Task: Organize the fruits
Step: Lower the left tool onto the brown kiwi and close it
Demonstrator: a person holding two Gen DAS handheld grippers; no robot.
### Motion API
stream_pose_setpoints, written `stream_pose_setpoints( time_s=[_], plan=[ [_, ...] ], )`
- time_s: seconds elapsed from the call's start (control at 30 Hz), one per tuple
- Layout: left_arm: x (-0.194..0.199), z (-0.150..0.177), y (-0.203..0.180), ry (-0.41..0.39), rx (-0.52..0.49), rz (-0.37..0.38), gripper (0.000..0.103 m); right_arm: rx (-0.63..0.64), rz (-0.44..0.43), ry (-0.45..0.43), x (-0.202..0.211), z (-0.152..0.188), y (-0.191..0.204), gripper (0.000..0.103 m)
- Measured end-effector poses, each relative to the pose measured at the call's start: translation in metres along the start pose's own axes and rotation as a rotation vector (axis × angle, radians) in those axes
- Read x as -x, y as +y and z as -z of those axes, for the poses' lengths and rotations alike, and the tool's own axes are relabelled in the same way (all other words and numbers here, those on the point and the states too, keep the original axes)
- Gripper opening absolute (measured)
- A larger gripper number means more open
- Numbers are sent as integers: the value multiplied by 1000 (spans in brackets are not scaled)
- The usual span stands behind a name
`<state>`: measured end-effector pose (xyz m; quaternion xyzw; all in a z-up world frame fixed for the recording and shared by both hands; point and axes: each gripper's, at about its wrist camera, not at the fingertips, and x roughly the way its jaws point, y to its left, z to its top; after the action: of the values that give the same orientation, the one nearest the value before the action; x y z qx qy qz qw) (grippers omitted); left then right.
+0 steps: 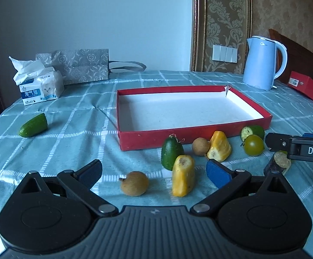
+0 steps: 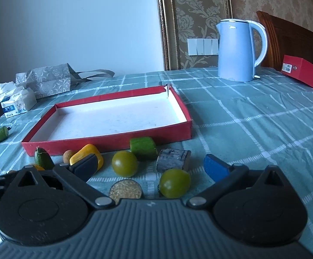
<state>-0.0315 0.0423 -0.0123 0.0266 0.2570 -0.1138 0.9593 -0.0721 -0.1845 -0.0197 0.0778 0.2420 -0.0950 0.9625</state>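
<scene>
An open red tray (image 1: 191, 133) with a white floor sits mid-table, nothing in it. Fruit pieces lie along its near side. My left gripper (image 1: 155, 172) is open, low over the cloth, with a brown round fruit (image 1: 134, 183) and a yellow piece (image 1: 183, 176) between its fingers, untouched. A green cucumber end (image 1: 172, 152) stands just beyond. My right gripper (image 2: 151, 168) is open too; two green tomatoes (image 2: 124, 163) (image 2: 174, 183), a dark cut disc (image 2: 125, 188) and a grey chunk (image 2: 173, 159) lie between its fingers. A lone cucumber piece (image 1: 33, 125) lies far left.
A blue kettle (image 1: 262, 62) stands at the back right, with a red box (image 2: 301, 71) beside it. A tissue pack (image 1: 41, 86) and a grey gift bag (image 1: 81, 67) sit at the back left. A checked green cloth (image 2: 253, 129) covers the table.
</scene>
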Motion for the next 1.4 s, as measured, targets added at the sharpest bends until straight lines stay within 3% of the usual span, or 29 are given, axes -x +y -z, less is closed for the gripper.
stream_pose_setpoints(
  time_s=[0.27,0.43,0.53,0.7,0.83,0.93,1.07,1.23,1.4],
  plan=[
    [-5,9,15,30,-72,18,103,9,15,-6,0,1,0,103],
    [-15,7,32,69,-11,79,102,-4,18,3,-1,0,-3,103],
    [-15,8,44,91,-4,143,95,4,20,2,0,1,-2,103],
    [-14,9,54,79,30,117,92,-4,24,2,-2,1,-3,103],
    [-26,7,47,116,11,97,73,-4,24,8,-3,2,-2,103],
    [-29,7,39,114,-23,44,63,6,29,-2,-1,2,-1,103],
    [-28,7,30,102,-48,27,48,27,40,-24,3,2,-2,103],
    [-28,8,18,85,-88,11,34,44,41,-28,4,2,-6,103],
    [-28,10,13,73,-79,-13,31,39,40,-40,6,2,-17,103]
  ],
)
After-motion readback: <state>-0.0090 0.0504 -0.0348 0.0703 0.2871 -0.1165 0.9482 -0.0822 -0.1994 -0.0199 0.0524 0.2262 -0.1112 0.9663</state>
